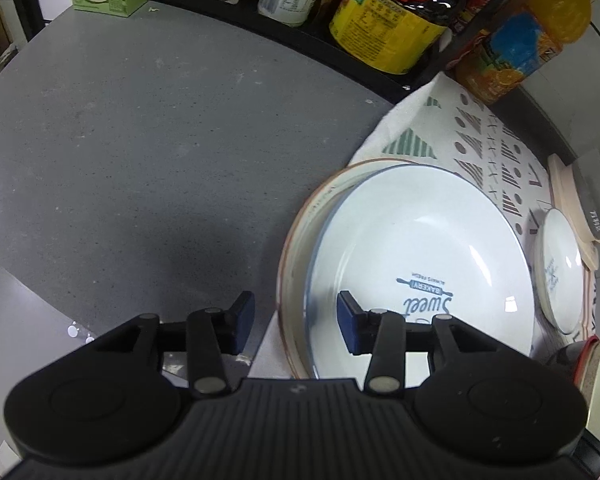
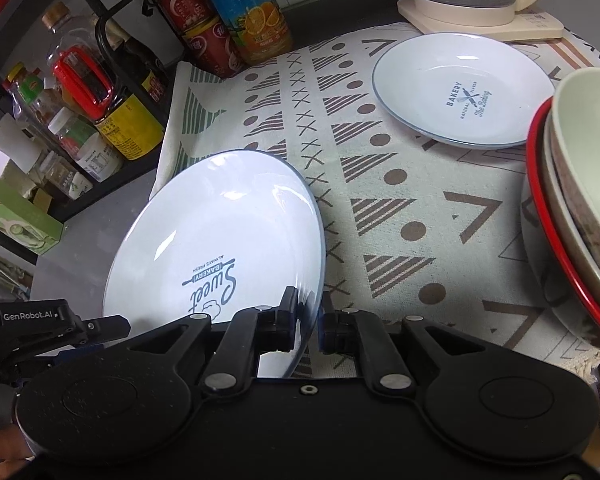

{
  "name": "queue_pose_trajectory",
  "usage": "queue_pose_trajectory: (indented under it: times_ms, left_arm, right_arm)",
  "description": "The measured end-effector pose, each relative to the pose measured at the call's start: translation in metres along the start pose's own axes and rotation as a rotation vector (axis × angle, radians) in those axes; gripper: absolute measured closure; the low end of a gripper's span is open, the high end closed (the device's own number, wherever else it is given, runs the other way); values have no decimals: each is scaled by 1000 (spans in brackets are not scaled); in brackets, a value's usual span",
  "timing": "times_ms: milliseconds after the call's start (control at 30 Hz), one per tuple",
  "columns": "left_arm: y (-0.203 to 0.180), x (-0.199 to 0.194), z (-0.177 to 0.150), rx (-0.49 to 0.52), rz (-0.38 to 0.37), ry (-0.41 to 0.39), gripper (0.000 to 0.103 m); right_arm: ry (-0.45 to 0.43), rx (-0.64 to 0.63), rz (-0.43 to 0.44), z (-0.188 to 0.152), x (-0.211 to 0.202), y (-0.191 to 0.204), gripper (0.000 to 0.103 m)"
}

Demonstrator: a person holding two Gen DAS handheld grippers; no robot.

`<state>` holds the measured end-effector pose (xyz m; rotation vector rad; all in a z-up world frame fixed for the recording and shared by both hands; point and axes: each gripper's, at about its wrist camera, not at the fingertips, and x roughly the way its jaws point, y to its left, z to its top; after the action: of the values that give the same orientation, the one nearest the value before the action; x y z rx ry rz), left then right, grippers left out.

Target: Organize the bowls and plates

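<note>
White "Sweet Bakery" plate (image 2: 216, 240), thin blue rim, tilted, pinched by right claw (image 2: 308, 320), left claw (image 1: 296, 320) gaping, holding nothing

Grey countertop (image 1: 148, 152), black bottle rack (image 2: 112, 24) behind

Both the left tool (image 1: 296, 320) and right tool (image 2: 309, 322) are black, ribbed, silver-riveted, with blue pads (image 1: 348, 322).
</note>
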<state>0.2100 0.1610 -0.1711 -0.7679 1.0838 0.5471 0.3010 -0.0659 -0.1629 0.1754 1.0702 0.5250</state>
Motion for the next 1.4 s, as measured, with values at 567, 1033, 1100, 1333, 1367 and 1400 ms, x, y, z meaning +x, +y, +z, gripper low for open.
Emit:
queue_pose_trajectory:
  times_ms: [567, 1033, 1100, 1333, 1367, 1400]
  left_arm:
    - [8, -1, 4, -21, -17, -22, 75]
    - [-1, -33, -3, 16, -49, -66, 64]
    - [-2, -36, -4, 11, -53, -69, 56]
    - [-4, -57, -12, 11, -61, -118, 36]
    - [-4, -58, -13, 10, -64, -121, 35]
    - [-4, -60, -12, 8, -68, -122, 35]
  right_arm:
    - [34, -62, -17, 0, 17, 9, 87]
    - [-6, -50, 28, 1, -10, 6, 75]
    - [-22, -54, 40, 0, -16, 7, 68]
    - [-100, -57, 61, -1, -48, 3, 49]
    - [-112, -57, 64, -1, -52, 2, 43]
    - [-124, -59, 67, -1, -57, 2, 39]
